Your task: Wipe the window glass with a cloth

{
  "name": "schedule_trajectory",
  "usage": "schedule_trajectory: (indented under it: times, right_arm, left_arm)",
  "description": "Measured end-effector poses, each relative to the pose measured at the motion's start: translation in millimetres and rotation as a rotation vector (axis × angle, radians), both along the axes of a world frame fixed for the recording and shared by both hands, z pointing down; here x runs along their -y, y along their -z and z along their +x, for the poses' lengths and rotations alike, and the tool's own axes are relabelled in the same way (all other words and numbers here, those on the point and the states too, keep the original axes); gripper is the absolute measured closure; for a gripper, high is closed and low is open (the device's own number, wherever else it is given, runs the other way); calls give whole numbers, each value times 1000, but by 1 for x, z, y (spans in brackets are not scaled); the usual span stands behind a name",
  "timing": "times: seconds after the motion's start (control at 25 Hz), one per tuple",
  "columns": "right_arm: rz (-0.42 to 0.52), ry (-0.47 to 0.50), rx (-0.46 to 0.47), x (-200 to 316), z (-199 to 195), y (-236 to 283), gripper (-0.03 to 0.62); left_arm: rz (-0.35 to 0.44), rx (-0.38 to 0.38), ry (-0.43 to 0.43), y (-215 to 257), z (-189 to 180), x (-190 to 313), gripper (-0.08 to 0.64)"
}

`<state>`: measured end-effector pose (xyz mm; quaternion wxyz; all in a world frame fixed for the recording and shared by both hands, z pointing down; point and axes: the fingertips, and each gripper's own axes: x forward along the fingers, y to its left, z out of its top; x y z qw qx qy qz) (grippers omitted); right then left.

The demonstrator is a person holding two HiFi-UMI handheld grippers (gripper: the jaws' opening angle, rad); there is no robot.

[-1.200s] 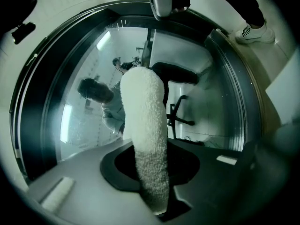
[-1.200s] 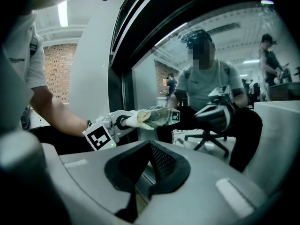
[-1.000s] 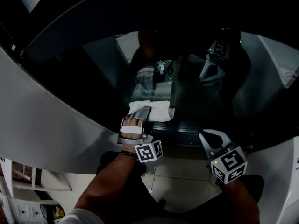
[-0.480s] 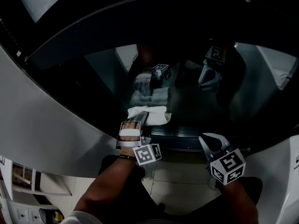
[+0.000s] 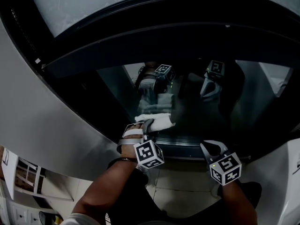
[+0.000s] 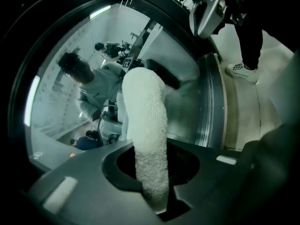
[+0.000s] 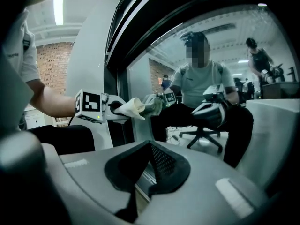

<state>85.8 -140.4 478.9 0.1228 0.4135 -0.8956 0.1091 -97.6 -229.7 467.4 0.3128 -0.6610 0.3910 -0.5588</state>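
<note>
The left gripper (image 5: pixel 148 123), a grey plastic tool with dark inner jaw faces, is pinching a white cloth (image 6: pixel 144 121) tightly between its jaws. The cloth is thick and nubbly like terry towelling, and is rolled into a soft tube sticking straight out ahead of the jaws. Its far end is pressing low on the window glass (image 5: pixel 197 114), meeting its own reflection there. The glass is dark, smooth and shiny, and is mirroring both grippers and a seated person. Just below the cloth, a ribbed metal track (image 5: pixel 183 138) is running along the foot of the pane. A black frame (image 5: pixel 140 36) is curving above it. To the right of the left gripper, well apart from the cloth, the right gripper (image 5: pixel 208 148) is hanging near the track. Its jaws are pressed together on nothing. Each gripper is carrying a marker cube (image 5: pixel 149 154) printed with black-and-white squares. A bare forearm (image 5: pixel 108 186) is reaching back from the left gripper, above a pale tiled floor (image 5: pixel 183 177).
</note>
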Motion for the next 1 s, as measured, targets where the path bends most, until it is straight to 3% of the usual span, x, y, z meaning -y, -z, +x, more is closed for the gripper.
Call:
schedule_trajectory:
  times: [0.12,0.28,0.44,0.76,1.0]
  right_arm:
    - [-20,-8,8,-1,0,7,591]
    - [-10,-6,26,10,-8,8,591]
    - [-25,-2,18,22,-20,-5,591]
    - [-29,-15,21,19,-6,-5,591]
    - [-41,-30,31,17,6,-9,591]
  left_arm:
    - [23,-4,-40,36,15,-13,460]
    - [140,29,-103,88,32,-15,460]
    - [232,19,-102,138,39,-8,460]
    - [452,31,-154,232,65,-21,460]
    - [673,58,-177,294,77,-30,460]
